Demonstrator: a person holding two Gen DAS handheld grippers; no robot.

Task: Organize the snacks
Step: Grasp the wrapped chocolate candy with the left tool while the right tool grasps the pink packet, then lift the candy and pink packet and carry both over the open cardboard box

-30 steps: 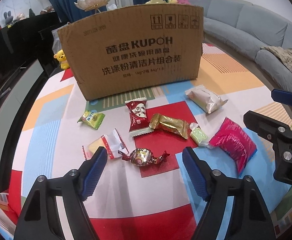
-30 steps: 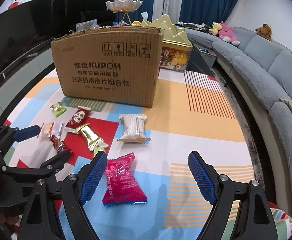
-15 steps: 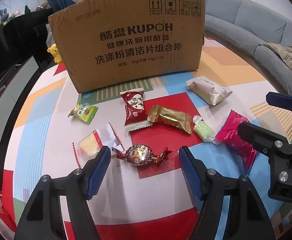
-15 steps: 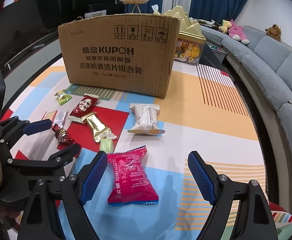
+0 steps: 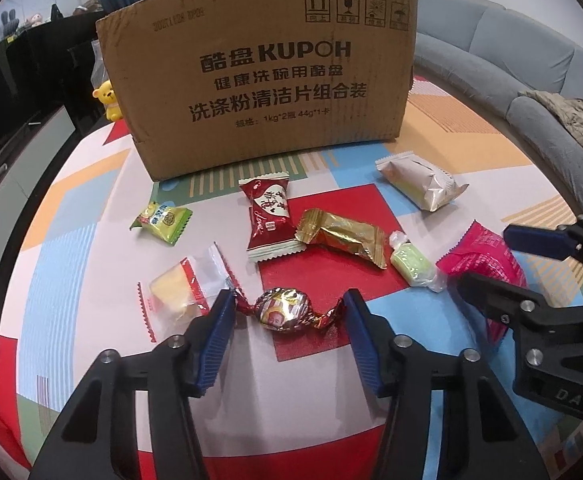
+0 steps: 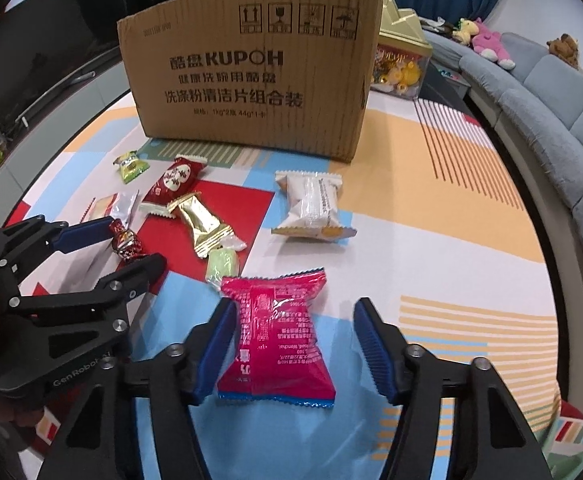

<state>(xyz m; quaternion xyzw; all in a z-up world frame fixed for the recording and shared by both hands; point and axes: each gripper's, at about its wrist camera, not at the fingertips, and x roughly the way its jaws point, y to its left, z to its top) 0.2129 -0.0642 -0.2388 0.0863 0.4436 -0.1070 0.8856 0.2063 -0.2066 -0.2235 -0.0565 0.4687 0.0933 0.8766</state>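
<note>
A brown cardboard box (image 5: 263,80) stands at the back of the round table; it also shows in the right wrist view (image 6: 251,80). Several wrapped snacks lie in front of it. My left gripper (image 5: 289,308) is open, its blue pads on either side of a foil twist-wrapped candy (image 5: 285,310). My right gripper (image 6: 295,320) is open around a pink snack packet (image 6: 277,332), which lies flat on the cloth. The left gripper (image 6: 127,246) also shows at the left of the right wrist view, straddling the foil candy (image 6: 125,242).
Also on the patterned tablecloth (image 5: 91,200) are a red packet (image 5: 269,216), a gold packet (image 5: 343,236), a pale green candy (image 5: 411,266), a green packet (image 5: 163,220), a yellow cake in clear wrap (image 5: 179,288) and a white packet (image 6: 311,204). A grey sofa (image 6: 551,88) curves behind.
Both grippers have moved forward and lower. The left pads have narrowed and now flank the foil candy; the right pads now flank the pink packet.
</note>
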